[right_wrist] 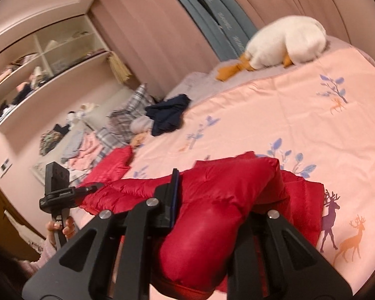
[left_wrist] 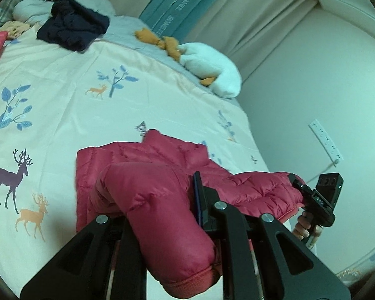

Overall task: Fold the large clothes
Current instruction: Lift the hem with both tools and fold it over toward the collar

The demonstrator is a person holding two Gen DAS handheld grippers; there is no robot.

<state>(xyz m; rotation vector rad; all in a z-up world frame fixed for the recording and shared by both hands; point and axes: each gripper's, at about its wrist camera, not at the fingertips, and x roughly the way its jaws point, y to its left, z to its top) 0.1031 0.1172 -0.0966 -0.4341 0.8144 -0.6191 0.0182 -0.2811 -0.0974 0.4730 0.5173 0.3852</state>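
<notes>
In the left wrist view, the left tool (left_wrist: 160, 207) sits at the 6 o'clock edge with a puffy sleeve of the red down jacket (left_wrist: 162, 175) bulging between its two fingers; the right finger (left_wrist: 198, 200) presses against the fabric while the left one is buried under it, so the tool is clamped on the sleeve. The rest of the jacket lies spread on the bed (left_wrist: 75, 80), running from the centre toward 4 o'clock. There the right tool (left_wrist: 312, 195) meets the jacket's far edge, with the person's hand (left_wrist: 303, 227) gripping its handle just below. Up at 11 o'clock a dark navy garment (left_wrist: 72, 28) lies crumpled on the deer-print cover, and a white plush goose (left_wrist: 210, 75) rests near 1 o'clock at the bed's edge. In the right wrist view, the right tool (right_wrist: 212, 200) rises from 6 o'clock, and a thick fold of the same red jacket (right_wrist: 225, 200) fills the gap between its fingers, the left finger (right_wrist: 173, 195) tight against it, so it too is holding the jacket. The left tool (right_wrist: 60, 190) stands at 9 o'clock, touching the jacket's other end. The goose (right_wrist: 285, 42) lies at 1 o'clock, the navy garment (right_wrist: 168, 115) near 11 o'clock, and open shelves (right_wrist: 42, 75) of clothes fill the 10 o'clock wall.
</notes>
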